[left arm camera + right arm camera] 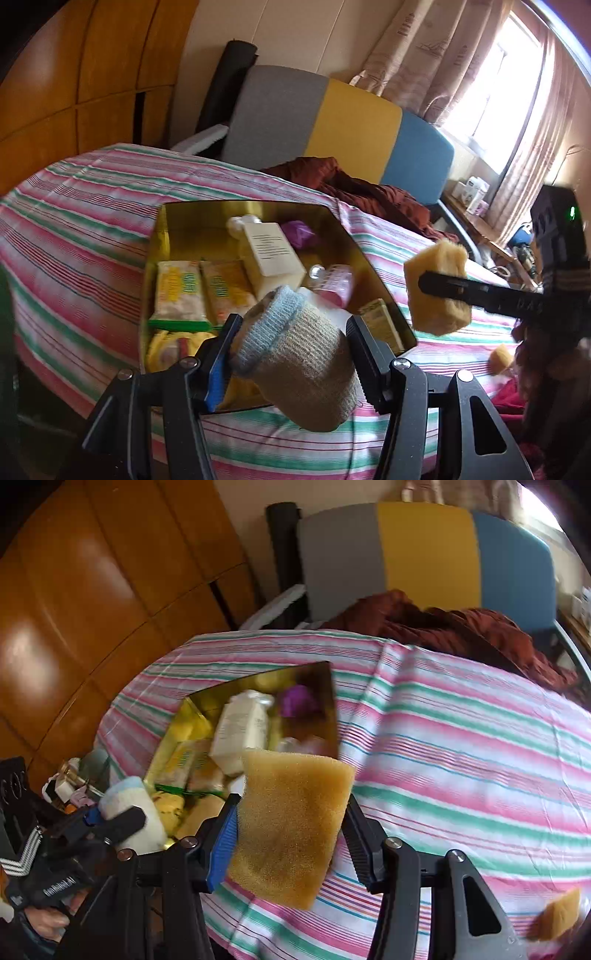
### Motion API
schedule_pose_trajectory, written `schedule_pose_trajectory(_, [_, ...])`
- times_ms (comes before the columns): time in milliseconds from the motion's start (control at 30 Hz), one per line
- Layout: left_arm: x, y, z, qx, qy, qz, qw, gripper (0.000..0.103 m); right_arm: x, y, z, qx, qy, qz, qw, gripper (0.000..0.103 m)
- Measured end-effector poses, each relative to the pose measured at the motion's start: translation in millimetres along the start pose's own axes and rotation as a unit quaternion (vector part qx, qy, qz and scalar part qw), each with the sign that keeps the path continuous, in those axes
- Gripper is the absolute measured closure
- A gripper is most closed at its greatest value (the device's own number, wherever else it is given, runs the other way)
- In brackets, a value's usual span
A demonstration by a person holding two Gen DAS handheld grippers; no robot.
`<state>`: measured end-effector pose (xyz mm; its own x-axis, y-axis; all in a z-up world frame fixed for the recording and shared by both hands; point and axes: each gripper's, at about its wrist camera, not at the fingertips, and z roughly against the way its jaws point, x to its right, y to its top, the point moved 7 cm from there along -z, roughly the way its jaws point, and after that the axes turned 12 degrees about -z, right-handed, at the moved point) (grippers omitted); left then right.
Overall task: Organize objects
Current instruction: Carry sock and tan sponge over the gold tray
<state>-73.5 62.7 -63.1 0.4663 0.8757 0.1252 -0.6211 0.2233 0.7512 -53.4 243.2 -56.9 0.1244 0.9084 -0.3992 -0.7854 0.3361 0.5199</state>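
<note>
My left gripper is shut on a rolled beige knit sock with a light blue cuff, held just over the near end of an open gold box on the striped bed. The box holds a white bottle, a pink bottle, a purple item and yellow packets. My right gripper is shut on a yellow sponge, lifted beside the box's right side. In the right wrist view the left gripper with the sock shows at lower left.
A second, smaller sponge lies on the striped sheet at the right. A maroon blanket is bunched by the grey, yellow and blue headboard. A wooden wardrobe stands left. Small clutter sits beyond the bed's left edge.
</note>
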Motion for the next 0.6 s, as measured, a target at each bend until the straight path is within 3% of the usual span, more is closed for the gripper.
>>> schedule_pose_trajectory(600, [-31.9,-14.2,-4.8,0.0,-0.001,0.029,0.9996,0.045,-109.8,28.4,-58.3,-0.046,0.05,0.083,0.994,0.049])
